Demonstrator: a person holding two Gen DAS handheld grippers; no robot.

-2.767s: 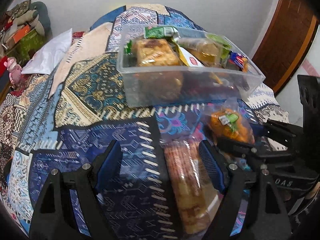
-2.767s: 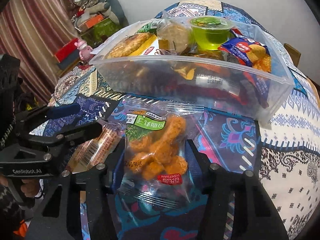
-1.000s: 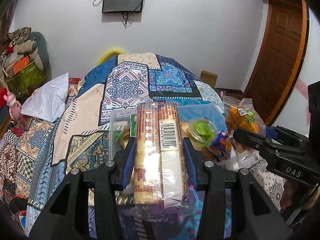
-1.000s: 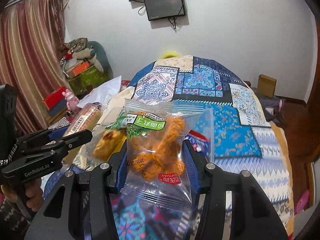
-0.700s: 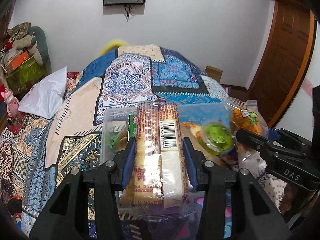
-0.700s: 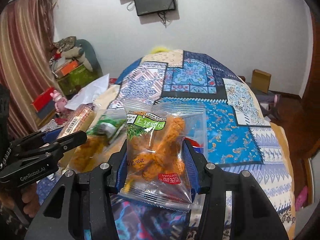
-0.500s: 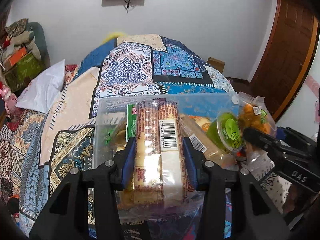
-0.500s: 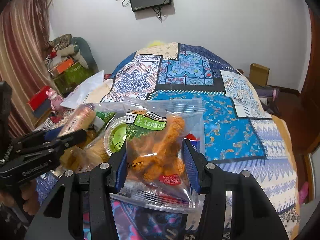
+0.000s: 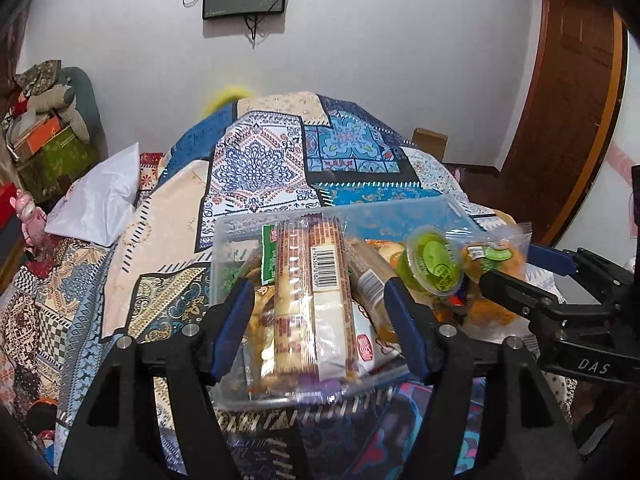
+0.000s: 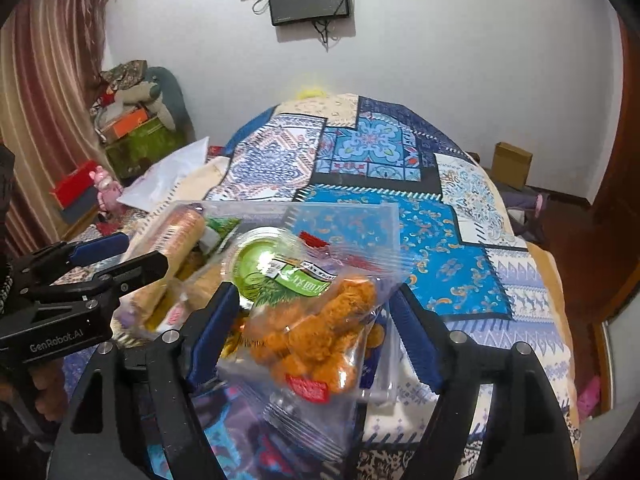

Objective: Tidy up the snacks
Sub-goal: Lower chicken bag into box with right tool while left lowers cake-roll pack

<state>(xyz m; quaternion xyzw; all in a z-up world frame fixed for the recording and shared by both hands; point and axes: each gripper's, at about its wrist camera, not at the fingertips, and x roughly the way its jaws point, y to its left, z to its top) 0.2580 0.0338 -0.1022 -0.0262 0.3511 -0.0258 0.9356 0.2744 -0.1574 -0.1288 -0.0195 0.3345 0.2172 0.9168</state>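
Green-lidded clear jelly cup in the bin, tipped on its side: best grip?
Grip the green-lidded clear jelly cup across its round side wall, just below the lid rim, coming from above. It lies tilted on other snacks in the clear plastic bin, lid facing the camera, so the foil top offers no hold. The long biscuit sleeve and the orange fried-snack bag crowd its sides.

Long biscuit sleeve (image 9: 310,292) and tilted bag of orange fried snacks (image 10: 320,332) atop full clear bin (image 9: 228,240).
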